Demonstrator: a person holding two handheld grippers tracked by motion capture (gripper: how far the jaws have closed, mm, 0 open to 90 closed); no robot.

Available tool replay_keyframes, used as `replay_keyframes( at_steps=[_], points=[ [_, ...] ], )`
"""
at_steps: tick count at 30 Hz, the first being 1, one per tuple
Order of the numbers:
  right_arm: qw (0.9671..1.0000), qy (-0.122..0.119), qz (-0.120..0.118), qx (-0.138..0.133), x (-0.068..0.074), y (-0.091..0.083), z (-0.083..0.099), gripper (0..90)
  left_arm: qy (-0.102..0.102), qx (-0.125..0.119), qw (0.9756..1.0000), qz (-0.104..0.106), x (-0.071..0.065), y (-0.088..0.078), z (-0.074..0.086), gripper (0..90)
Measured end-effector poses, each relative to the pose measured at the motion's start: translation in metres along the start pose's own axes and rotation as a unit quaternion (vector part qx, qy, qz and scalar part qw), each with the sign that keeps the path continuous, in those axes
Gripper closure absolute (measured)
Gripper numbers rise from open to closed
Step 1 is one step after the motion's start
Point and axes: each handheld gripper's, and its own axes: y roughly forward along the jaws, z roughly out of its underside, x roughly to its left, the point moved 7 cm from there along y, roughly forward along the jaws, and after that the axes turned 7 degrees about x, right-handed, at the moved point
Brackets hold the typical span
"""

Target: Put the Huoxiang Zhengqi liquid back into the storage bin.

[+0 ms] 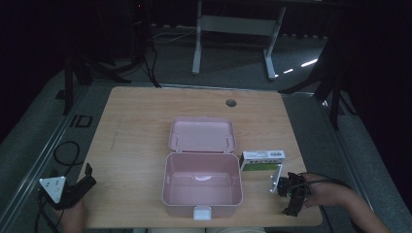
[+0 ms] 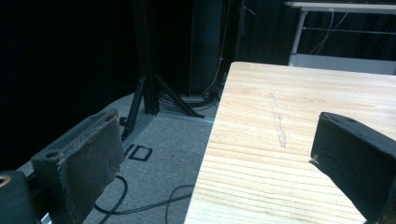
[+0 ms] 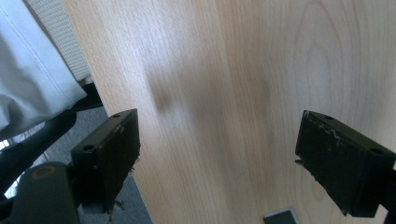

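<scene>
Two tongs, one box, one carton; entries run from the lower frame upward.

1. Left tongs (image 1: 87, 175), lower left of the high view: spread wide, holding nothing, perched at the surface's (image 1: 136, 121) near-left corner. Its own view shows the surface edge passing between the jaws. Risk: a careless sweep toward the centre could catch that edge; the trailing cable may drag.

2. Right tongs (image 1: 294, 204), lower right of the high view: released, empty, tipped down at bare wood close to the near edge. Risk: swinging up toward the carton, a jaw could knock it off line rather than straddle it.

3. Pink box (image 1: 201, 187), lower centre: lid thrown back flat behind it, cavity apparently empty. White latch (image 1: 202, 212) sits at the near edge; a shove toward the person could tip the box off.

4. Green-and-white carton (image 1: 262, 160), right of centre: just beside the box's right wall, near the right tongs. Risk: little gap on the box side for a jaw.

5. Open room: broad bare wood at left and across the upper frame; narrow strip at right.
</scene>
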Motion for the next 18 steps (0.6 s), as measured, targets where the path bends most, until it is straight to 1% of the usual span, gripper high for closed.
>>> replay_keyframes(
  at_steps=[4,7,9,10,12,14,15,16,17,18],
  points=[
    [0.9999,-0.013,0.006,0.001,0.0,-0.003,-0.011,12.8,0.002,0.001,1.0,0.001,0.0,0.0,0.0,2.6],
    [0.9995,-0.03,0.001,0.013,0.001,-0.007,-0.017,15.0,0.002,0.001,1.0,0.001,-0.001,0.0,0.0,2.6],
    [0.9992,-0.037,-0.001,0.015,0.0,-0.011,-0.021,15.1,0.001,0.002,1.0,0.002,-0.001,0.0,0.0,2.6],
    [0.9991,-0.039,-0.005,0.013,0.0,-0.013,-0.023,15.5,0.001,0.002,1.0,0.003,-0.001,0.001,0.0,2.6],
    [0.9986,-0.053,-0.001,0.006,0.0,-0.02,-0.027,19.6,0.001,0.002,1.0,0.003,0.0,0.001,0.0,2.6],
    [0.9977,-0.067,0.008,-0.004,0.001,-0.029,-0.032,19.7,0.0,0.003,1.0,0.003,0.0,0.001,0.0,2.6],
    [0.9971,-0.074,0.013,-0.013,0.001,-0.036,-0.035,19.7,0.0,0.004,1.0,0.004,-0.001,0.001,0.0,2.6],
    [0.9969,-0.076,0.013,-0.017,0.001,-0.04,-0.036,19.7,0.001,0.003,1.0,0.004,-0.001,0.001,0.0,2.6],
    [0.9963,-0.081,0.022,-0.021,-0.001,-0.047,-0.038,20.1,0.001,0.003,1.0,0.004,-0.001,0.001,0.0,2.6],
    [0.9961,-0.08,0.027,-0.023,-0.002,-0.051,-0.039,20.7,0.001,0.004,1.0,0.005,-0.001,0.001,0.0,2.6]
  ],
)
